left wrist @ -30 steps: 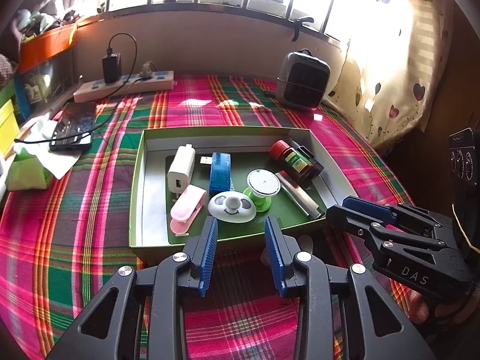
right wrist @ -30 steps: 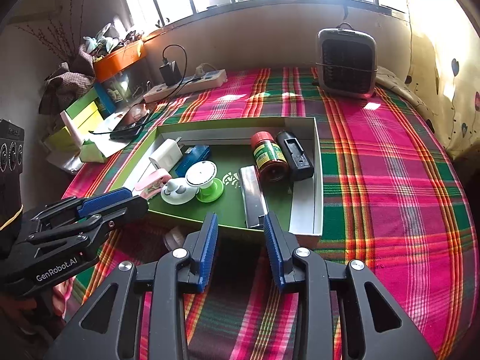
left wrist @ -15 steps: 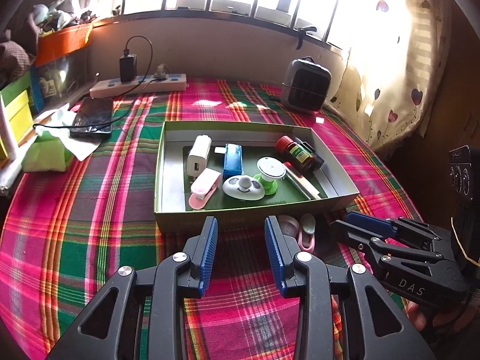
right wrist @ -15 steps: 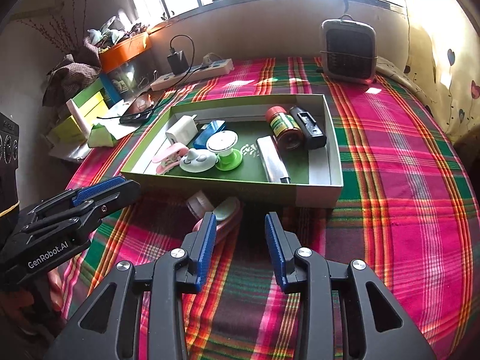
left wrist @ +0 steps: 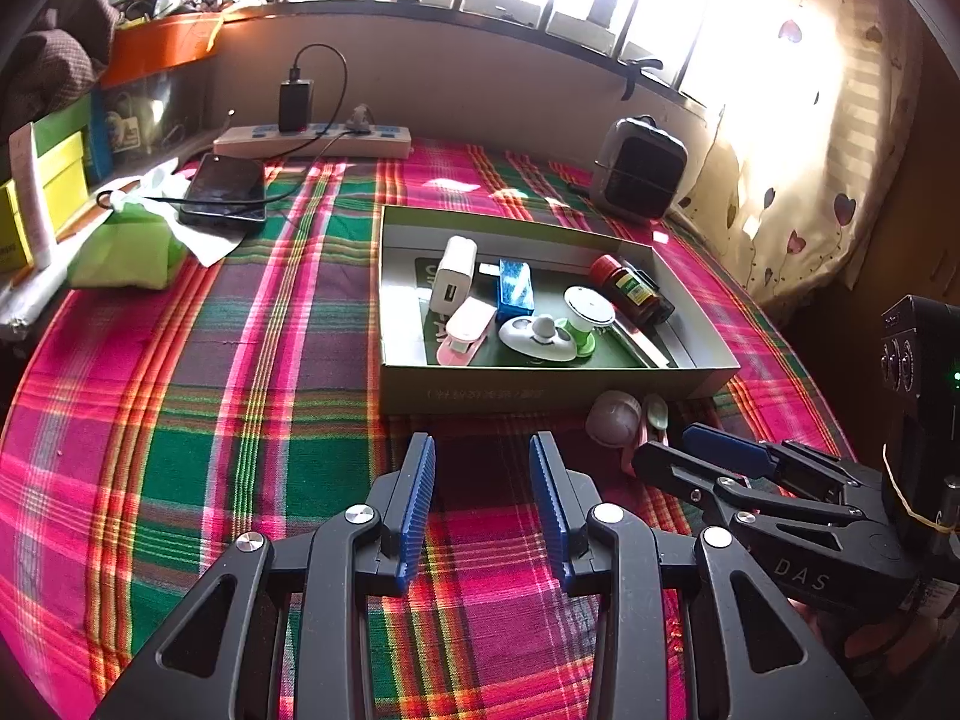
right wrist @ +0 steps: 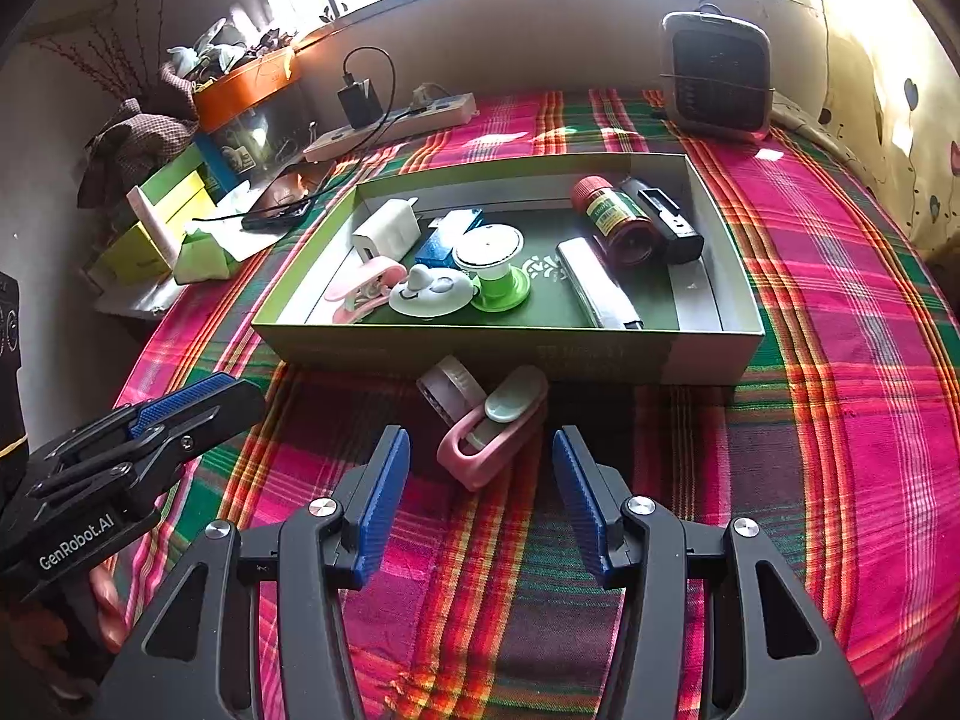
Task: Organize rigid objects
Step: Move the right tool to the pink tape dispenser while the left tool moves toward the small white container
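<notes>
A green box (left wrist: 558, 387) (right wrist: 480, 354) on the plaid cloth holds several small items: a white charger (left wrist: 453, 276), a blue block (left wrist: 515, 291), a pink clip (left wrist: 465, 330), a white holder (right wrist: 429, 294), a green-based spool (right wrist: 495, 264), a red-capped bottle (right wrist: 612, 216), a black case (right wrist: 669, 219) and a silver bar (right wrist: 597, 291). Outside the box's near wall lie a pink clip with a pale green pad (right wrist: 495, 435) (left wrist: 654, 414) and a translucent round cap (right wrist: 447, 390) (left wrist: 612, 417). My right gripper (right wrist: 480, 480) stands open just in front of that clip. My left gripper (left wrist: 483, 480) is open over bare cloth.
A small heater (left wrist: 639, 171) (right wrist: 714, 81) stands at the back right. A power strip (left wrist: 312, 141) with a black charger, a phone (left wrist: 225, 186), a green tissue pack (left wrist: 126, 252) and yellow-green boxes (left wrist: 42, 192) fill the back left. A curtain (left wrist: 798, 120) hangs at right.
Both grippers have pulled back from the box, so it looks farther off. The pink clip and cap outside the box came into view. The right jaws have spread wider.
</notes>
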{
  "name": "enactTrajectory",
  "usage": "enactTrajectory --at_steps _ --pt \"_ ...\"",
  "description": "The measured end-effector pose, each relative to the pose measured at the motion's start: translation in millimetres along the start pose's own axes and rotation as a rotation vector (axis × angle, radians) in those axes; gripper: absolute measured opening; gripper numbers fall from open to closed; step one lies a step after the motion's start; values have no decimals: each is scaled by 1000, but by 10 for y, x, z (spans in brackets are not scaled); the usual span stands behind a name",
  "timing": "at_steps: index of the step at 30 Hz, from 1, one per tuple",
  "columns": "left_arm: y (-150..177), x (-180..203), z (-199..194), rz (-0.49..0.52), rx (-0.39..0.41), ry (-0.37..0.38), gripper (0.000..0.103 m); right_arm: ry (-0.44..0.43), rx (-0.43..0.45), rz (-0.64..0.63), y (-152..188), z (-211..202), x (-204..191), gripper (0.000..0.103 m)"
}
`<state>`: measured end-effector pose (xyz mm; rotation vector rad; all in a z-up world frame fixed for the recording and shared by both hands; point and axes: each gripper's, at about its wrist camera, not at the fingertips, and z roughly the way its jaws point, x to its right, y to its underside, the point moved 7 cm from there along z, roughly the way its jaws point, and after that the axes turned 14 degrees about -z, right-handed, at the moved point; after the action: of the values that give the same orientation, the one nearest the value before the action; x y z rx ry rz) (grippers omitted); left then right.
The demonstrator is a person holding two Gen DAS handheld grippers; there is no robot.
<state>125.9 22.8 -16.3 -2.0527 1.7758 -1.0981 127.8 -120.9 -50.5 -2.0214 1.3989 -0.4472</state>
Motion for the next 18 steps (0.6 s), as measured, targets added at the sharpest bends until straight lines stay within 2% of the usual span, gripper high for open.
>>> enactTrajectory --at_steps 11,18 --pt "18 0 59 8 -27 15 32 97 -35 24 103 21 190 51" --pt "45 15 96 14 -42 13 32 129 -41 -9 72 54 178 51"
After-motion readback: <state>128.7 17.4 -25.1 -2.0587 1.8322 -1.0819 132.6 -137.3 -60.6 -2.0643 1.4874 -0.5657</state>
